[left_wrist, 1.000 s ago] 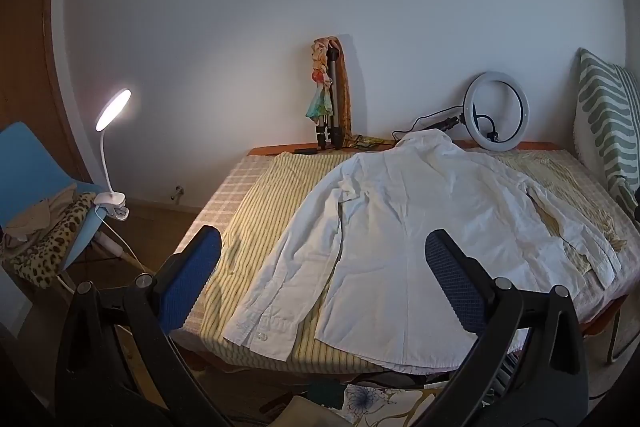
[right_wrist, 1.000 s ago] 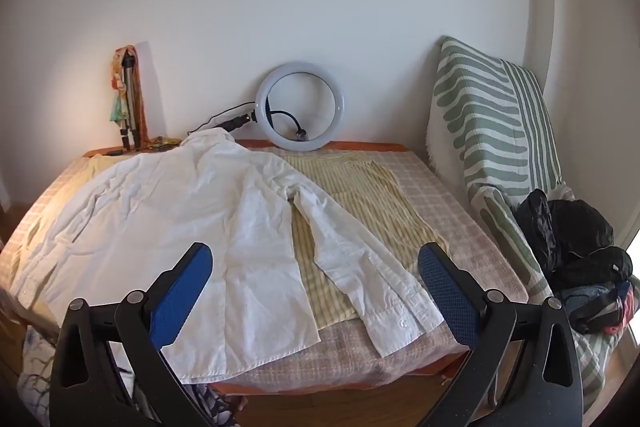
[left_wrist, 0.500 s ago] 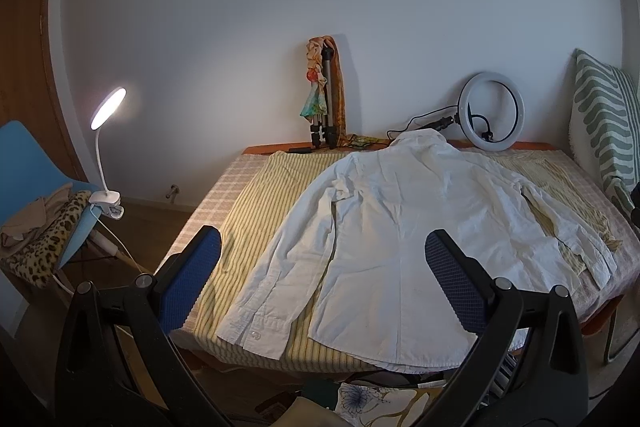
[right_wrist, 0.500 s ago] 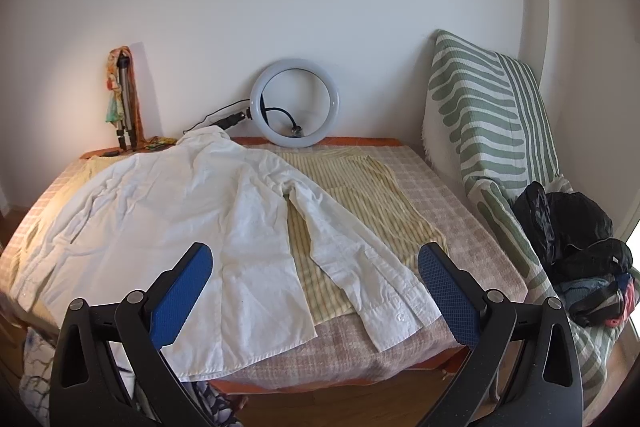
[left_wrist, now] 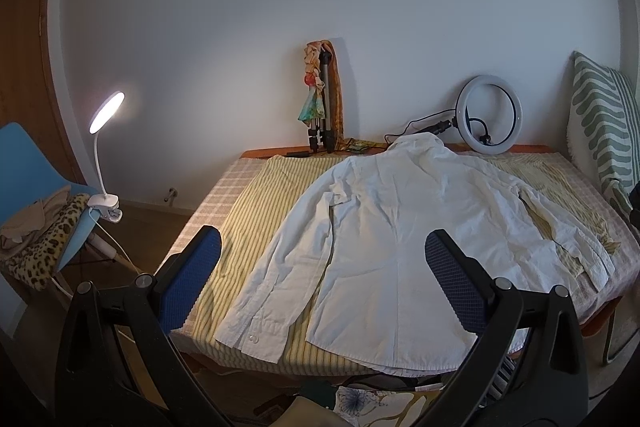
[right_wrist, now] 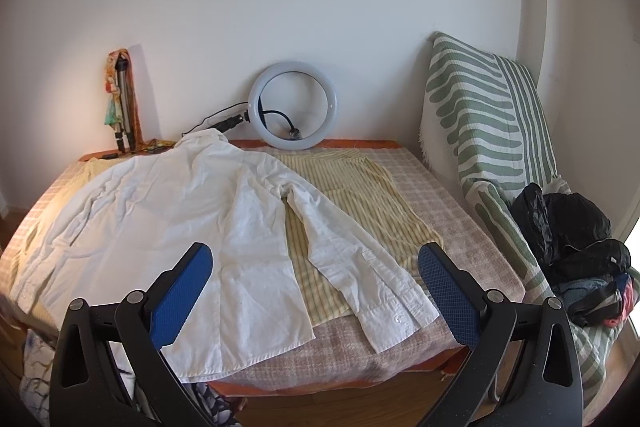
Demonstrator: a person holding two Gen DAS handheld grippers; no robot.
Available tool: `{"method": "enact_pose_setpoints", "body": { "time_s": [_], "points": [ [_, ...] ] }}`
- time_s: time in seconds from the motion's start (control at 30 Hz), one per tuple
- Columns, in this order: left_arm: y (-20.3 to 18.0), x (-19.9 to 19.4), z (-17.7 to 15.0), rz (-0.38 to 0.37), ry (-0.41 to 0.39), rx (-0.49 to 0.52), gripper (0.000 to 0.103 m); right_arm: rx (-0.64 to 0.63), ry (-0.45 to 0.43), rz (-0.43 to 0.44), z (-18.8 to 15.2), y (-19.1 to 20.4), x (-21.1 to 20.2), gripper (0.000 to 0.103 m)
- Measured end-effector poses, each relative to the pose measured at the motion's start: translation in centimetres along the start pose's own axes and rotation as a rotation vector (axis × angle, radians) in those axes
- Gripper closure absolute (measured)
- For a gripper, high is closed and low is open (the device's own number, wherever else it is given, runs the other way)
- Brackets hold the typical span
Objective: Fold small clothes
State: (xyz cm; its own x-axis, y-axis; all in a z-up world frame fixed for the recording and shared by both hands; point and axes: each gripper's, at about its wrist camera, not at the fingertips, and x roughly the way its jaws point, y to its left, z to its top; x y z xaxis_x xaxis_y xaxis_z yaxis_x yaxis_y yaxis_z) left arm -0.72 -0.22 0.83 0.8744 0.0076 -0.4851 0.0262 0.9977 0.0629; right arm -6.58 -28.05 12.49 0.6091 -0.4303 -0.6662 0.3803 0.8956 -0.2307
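A white long-sleeved shirt (left_wrist: pixel 400 227) lies spread flat on the table, collar toward the wall, both sleeves angled out toward the near edge; it also fills the left half of the right wrist view (right_wrist: pixel 180 219). Under it lies a yellow striped cloth (left_wrist: pixel 272 195), showing between body and right sleeve (right_wrist: pixel 360 203). My left gripper (left_wrist: pixel 322 263) hovers open above the near edge, over the left sleeve and hem. My right gripper (right_wrist: pixel 314 273) is open too, above the right sleeve cuff (right_wrist: pixel 396 307). Neither holds anything.
A ring light (right_wrist: pixel 292 107) and a folded tripod (left_wrist: pixel 324 107) stand against the back wall. A lit clip lamp (left_wrist: pixel 106 155) and a blue chair (left_wrist: pixel 36 179) with leopard fabric are left. A green striped cushion (right_wrist: pixel 488 131) and dark bags (right_wrist: pixel 576 243) sit right.
Both grippers have drawn back slightly from the table, so the shirt looks a little farther off. The shirt itself has not moved and both grippers stay open.
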Motion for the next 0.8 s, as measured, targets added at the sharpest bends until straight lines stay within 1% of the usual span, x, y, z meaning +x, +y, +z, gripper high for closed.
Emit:
{"method": "enact_pose_setpoints", "body": {
  "time_s": [0.2,0.8],
  "points": [
    [-0.13,-0.24,0.23,0.002,-0.012,0.002,0.000,0.001,-0.001,0.004,0.07,-0.14,-0.06,0.001],
    [-0.24,0.30,0.62,0.000,-0.009,0.012,0.000,0.002,0.001,0.003,0.18,-0.22,0.17,0.001]
  ]
}}
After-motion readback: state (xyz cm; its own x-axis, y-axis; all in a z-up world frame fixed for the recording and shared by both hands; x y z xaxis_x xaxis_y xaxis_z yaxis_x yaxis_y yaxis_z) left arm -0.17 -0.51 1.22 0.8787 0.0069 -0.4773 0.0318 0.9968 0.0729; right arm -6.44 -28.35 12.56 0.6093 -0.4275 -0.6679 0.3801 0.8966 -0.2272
